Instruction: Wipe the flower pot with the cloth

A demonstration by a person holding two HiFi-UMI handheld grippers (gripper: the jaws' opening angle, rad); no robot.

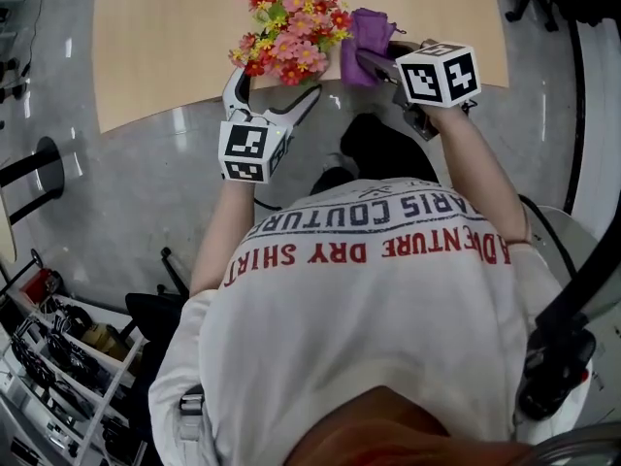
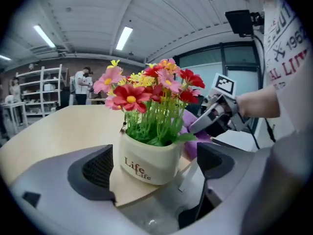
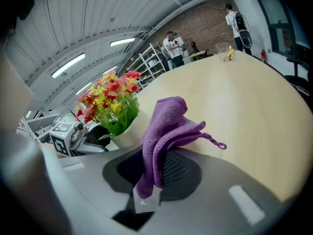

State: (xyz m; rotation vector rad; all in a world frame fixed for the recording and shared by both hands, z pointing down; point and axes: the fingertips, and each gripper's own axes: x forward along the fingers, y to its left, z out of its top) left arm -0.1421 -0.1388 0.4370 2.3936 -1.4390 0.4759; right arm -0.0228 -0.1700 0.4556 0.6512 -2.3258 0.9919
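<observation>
A cream flower pot (image 2: 148,161) marked "Life", full of red, pink and yellow artificial flowers (image 1: 288,29), stands at the near edge of the wooden table (image 1: 165,47). My left gripper (image 1: 274,85) is open, with one jaw on each side of the pot and a gap showing on both sides. To the pot's right, my right gripper (image 1: 374,62) is shut on a purple cloth (image 3: 165,130). The cloth bunches up out of the jaws and hangs close to the pot's right side (image 1: 366,29). In the head view the flowers hide the pot itself.
The table's curved edge runs just under the pot, with grey floor (image 1: 146,183) below it. A wire shelf rack (image 1: 58,367) stands at the lower left. A small yellow item (image 3: 228,54) lies far across the table. People stand by shelves (image 2: 46,87) in the background.
</observation>
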